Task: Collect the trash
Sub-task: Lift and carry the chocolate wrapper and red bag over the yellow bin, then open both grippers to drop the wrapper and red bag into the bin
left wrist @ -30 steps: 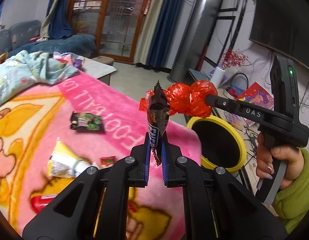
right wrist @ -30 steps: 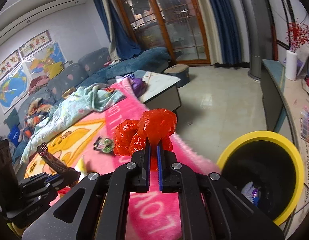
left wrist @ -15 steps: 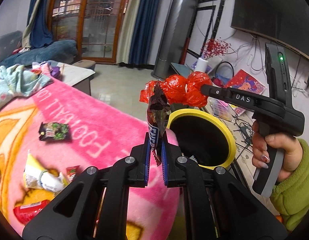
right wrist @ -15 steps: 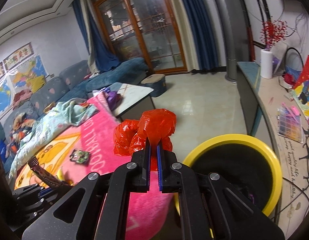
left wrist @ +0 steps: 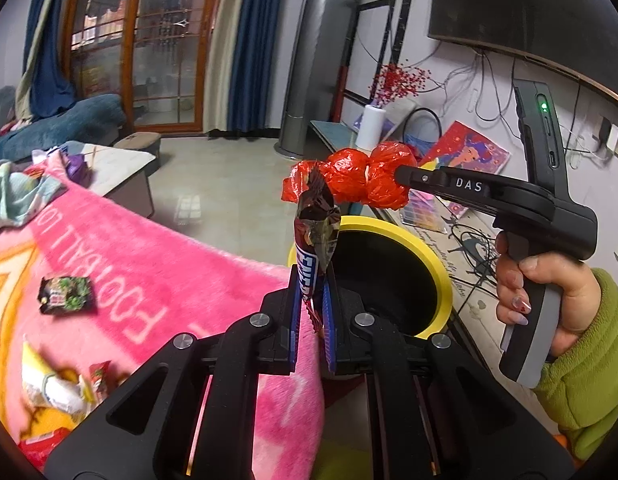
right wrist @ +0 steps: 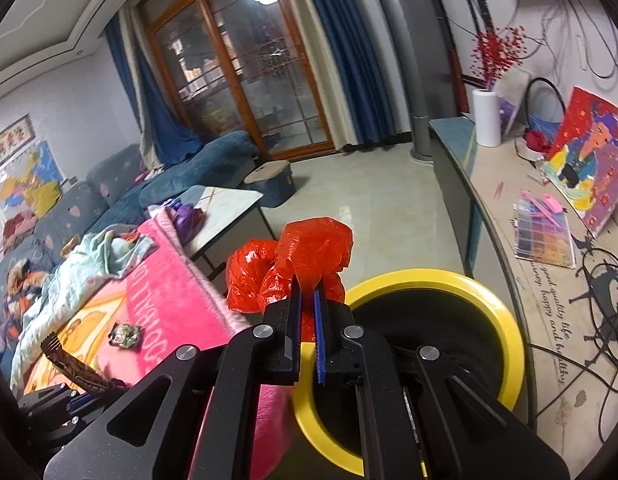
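Yellow bin (left wrist: 437,264) now nearer both grippers

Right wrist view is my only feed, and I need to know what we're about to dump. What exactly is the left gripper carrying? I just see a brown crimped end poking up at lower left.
Observer: The left gripper is shut on a brown candy bar wrapper with blue-and-white lettering, standing upright between the jaws.
Operator: Is it at the bin yet?
Observer: In the left wrist view the wrapper lines up with the near rim of the yellow bin.
Operator: Any trash left that I can't see?
Observer: Yes: besides the green packet, a crumpled yellow-and-white wrapper and small red wrappers lie on the pink blanket.
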A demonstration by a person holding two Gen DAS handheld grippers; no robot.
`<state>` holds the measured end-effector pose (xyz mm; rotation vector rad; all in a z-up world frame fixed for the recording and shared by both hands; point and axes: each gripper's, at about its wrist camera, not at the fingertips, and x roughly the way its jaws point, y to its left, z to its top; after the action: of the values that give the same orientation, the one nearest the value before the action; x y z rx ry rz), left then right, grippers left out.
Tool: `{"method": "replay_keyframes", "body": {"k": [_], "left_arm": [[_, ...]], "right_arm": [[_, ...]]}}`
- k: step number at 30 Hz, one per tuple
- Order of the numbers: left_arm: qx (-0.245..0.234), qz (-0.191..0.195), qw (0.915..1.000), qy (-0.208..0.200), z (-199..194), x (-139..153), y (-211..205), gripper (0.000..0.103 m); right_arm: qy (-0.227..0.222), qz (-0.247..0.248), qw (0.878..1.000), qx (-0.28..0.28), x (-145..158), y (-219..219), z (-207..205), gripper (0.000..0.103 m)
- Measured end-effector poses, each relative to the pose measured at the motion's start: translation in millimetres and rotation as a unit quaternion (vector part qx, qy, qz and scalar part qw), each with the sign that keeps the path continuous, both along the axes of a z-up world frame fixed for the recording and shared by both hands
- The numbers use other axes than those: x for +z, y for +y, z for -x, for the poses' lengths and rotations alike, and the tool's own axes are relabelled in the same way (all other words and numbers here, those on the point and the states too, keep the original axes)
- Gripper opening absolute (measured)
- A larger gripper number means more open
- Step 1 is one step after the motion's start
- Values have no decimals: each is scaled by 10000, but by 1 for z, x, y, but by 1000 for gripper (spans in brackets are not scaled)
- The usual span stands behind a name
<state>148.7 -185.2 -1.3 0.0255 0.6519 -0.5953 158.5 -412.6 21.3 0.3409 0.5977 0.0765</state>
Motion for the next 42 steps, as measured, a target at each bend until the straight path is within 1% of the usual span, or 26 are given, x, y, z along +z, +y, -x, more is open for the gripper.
{"method": "replay_keyframes", "body": {"k": [12,20,31,38,39,40,41,42], "left_arm": [[-378,-85,9992,22,-5,-7,-37,5],[-592,-132,9981,83,-8,-15,-61,5],[-842,-151,9959,286,-20,-33,-90,5],[-895,-103,9948,482,-33,-48,-101,6],[-883,-84,9948,501,-34,-49,-102,6],[-853,-69,9950,513,-37,-50,-102,6],[-827,-66,9952,516,-37,-51,-102,11],[-809,-54,9953,525,-39,-51,-101,15]], "right_arm": [[145,-152,9980,-602,-17,-52,8,6],[352,-141,9949,-934,-35,-83,10,6],[624,-113,9916,-1123,-58,-104,7,6],[751,-250,9907,-1111,-72,-112,3,6],[764,-270,9908,-1089,-73,-112,2,9],[794,-293,9906,-1075,-75,-113,1,19],[797,-297,9907,-1066,-76,-113,0,27],[781,-292,9907,-1075,-76,-114,1,40]]}}
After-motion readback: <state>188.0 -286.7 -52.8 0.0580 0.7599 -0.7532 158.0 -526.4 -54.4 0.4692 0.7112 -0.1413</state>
